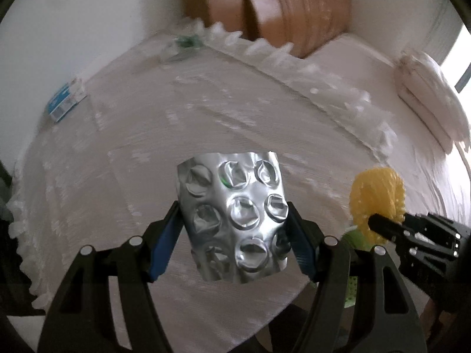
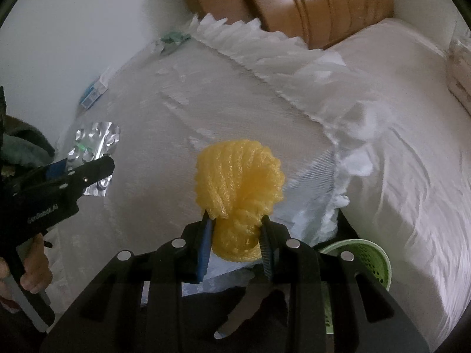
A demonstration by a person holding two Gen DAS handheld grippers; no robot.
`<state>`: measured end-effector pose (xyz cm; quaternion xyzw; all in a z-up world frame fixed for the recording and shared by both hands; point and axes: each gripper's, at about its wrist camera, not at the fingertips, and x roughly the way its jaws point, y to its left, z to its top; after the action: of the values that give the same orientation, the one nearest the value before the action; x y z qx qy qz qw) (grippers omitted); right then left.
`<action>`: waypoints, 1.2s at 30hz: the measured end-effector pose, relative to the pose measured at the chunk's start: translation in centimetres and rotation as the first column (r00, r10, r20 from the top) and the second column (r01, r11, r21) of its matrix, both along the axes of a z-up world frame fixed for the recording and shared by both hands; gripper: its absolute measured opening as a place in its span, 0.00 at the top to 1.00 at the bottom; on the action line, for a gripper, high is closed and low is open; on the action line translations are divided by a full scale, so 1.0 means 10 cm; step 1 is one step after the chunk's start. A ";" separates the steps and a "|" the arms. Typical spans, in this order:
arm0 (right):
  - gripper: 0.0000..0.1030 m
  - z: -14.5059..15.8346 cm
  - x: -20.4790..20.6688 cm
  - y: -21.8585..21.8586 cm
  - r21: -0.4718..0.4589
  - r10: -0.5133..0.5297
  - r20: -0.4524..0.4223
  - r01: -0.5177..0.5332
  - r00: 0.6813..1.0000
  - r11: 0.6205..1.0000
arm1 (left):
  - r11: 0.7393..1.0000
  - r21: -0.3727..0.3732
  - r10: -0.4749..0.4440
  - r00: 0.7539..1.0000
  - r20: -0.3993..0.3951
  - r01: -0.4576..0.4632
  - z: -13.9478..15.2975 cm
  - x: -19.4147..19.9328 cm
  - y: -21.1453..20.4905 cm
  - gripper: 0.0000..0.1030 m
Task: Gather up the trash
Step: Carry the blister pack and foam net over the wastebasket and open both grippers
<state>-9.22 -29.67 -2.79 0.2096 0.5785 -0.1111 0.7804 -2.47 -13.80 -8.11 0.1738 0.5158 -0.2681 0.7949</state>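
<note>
My left gripper (image 1: 234,223) is shut on a crumpled silver blister pack (image 1: 232,217) and holds it above the bed; the pack also shows at the left of the right wrist view (image 2: 94,144). My right gripper (image 2: 235,223) is shut on a yellow foam fruit net (image 2: 240,185), also seen at the right of the left wrist view (image 1: 376,197). A green perforated trash basket (image 2: 368,259) stands by the bed, low right of the right gripper. A blue and white box (image 1: 64,100) and a green-printed clear wrapper (image 1: 184,44) lie at the bed's far edge.
The bed has a ribbed white cover (image 1: 206,117) with a frilled edge (image 2: 294,58), and white pillows (image 1: 426,94) lie at the right. A brown wooden headboard (image 1: 279,6) stands behind. A white wall (image 2: 73,29) runs along the left.
</note>
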 end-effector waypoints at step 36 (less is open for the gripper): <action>0.70 -0.31 -2.89 -1.50 -0.138 -0.538 -0.158 0.521 0.828 0.842 | 0.519 0.070 -0.815 0.517 -0.262 0.852 -0.88 -2.55 -2.20 0.25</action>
<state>-38.09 -44.72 -5.92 0.3151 0.5640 -0.3682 0.6686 -27.99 -35.80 -16.88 0.4478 0.4669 -0.5828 0.4918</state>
